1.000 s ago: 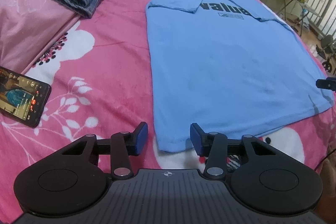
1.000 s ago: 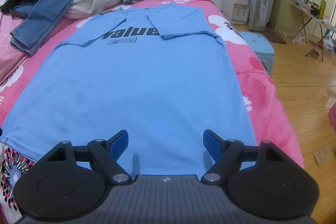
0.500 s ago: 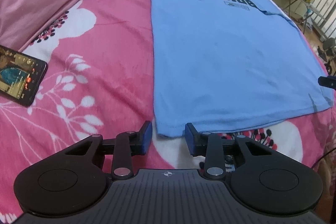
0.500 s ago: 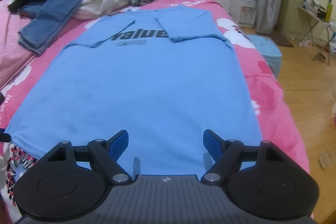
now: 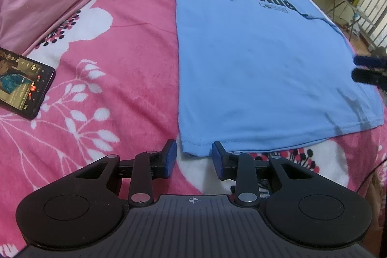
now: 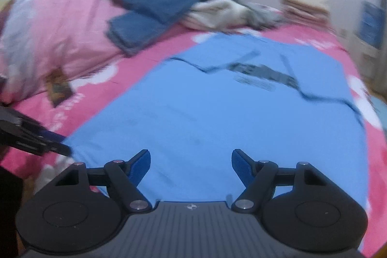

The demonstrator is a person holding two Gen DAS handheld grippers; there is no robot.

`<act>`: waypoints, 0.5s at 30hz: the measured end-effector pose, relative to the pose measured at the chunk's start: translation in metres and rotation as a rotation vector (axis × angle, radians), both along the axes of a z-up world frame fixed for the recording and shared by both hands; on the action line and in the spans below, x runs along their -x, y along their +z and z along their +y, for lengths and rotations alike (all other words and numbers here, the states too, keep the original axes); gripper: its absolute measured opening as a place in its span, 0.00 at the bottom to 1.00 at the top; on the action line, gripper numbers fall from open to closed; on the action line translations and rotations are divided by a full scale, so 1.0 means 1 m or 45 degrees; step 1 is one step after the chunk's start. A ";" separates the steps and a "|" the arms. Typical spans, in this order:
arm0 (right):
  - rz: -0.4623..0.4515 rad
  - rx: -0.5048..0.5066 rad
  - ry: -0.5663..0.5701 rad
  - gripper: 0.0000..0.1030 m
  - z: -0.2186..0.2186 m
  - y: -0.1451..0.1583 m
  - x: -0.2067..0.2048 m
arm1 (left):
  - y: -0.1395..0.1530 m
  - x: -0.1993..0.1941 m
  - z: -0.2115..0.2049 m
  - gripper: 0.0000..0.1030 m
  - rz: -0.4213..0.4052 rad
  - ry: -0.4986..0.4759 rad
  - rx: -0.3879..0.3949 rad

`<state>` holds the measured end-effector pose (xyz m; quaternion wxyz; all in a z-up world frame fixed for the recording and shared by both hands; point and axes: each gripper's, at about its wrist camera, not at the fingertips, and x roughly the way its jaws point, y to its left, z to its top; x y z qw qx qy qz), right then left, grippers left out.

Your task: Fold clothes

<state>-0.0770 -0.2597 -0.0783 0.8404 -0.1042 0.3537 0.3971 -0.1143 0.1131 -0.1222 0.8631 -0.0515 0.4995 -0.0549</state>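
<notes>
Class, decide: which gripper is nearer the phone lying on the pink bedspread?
Left. The left gripper sits at the blue T-shirt's near hem corner, on the phone's side; the right gripper is over the shirt's far side.

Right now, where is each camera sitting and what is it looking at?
Left wrist view: sits on the left gripper, by the blue T-shirt's near-left hem corner, facing up the bed; its fingers show, and the phone.
Right wrist view: sits on the right gripper, over the hem, facing the jeans; blurred; its fingers show.
Shared: the shirt, the jeans, each other's gripper.
</notes>
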 end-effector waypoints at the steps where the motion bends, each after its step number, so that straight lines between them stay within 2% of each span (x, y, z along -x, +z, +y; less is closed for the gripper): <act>1: -0.008 -0.005 0.054 0.74 0.009 0.003 -0.001 | 0.000 0.000 0.000 0.31 0.000 0.000 0.001; 4: -0.017 -0.021 0.201 0.73 0.034 0.010 -0.002 | 0.000 0.001 -0.001 0.31 -0.002 -0.002 0.000; 9: 0.040 -0.074 0.431 0.73 0.070 0.018 -0.001 | -0.001 0.001 0.000 0.30 -0.005 -0.005 0.003; 12: 0.096 -0.116 0.503 0.72 0.086 0.016 0.001 | -0.001 0.002 0.000 0.29 -0.005 -0.001 0.008; 15: 0.156 -0.163 0.517 0.71 0.096 0.012 0.006 | -0.001 0.003 0.001 0.28 -0.006 0.002 0.013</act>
